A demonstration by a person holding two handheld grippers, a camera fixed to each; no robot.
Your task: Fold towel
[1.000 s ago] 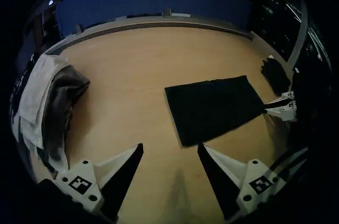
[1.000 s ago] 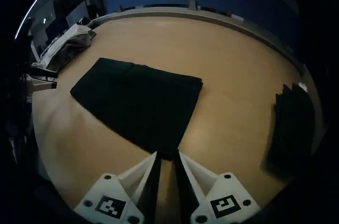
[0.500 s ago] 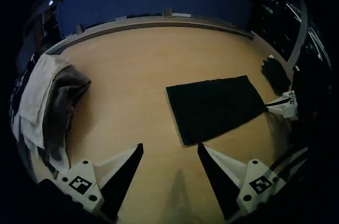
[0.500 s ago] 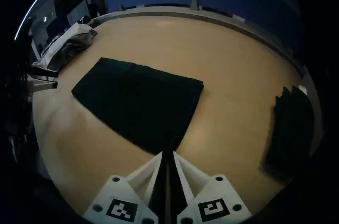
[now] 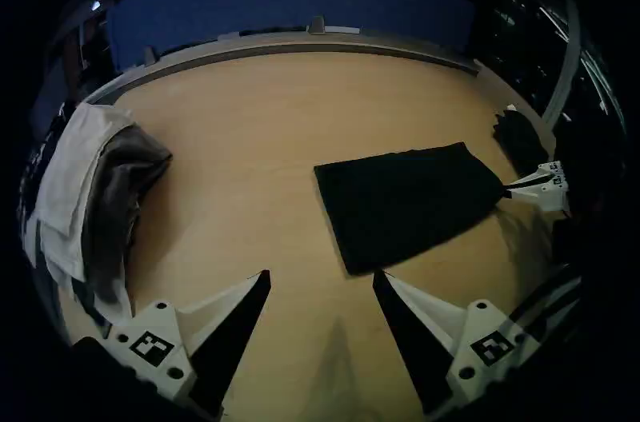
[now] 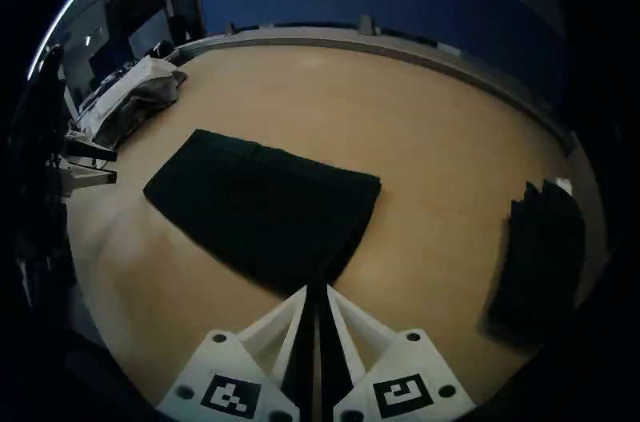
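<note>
Black towel (image 6: 264,214) lies ahead-left of my right tongs (image 6: 318,302), clenched on its corner; left tongs (image 5: 322,284) released, just short of another corner.

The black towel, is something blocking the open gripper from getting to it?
No, nothing visible does. Just bare table lies between the open fingers of the left gripper and the black towel. The pile of cloths sits off to one side, apart from the towel.

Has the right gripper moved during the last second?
Yes. In the left gripper view the right gripper has shifted toward the dark folded stack, tongs shut on a corner of the black towel.
</note>
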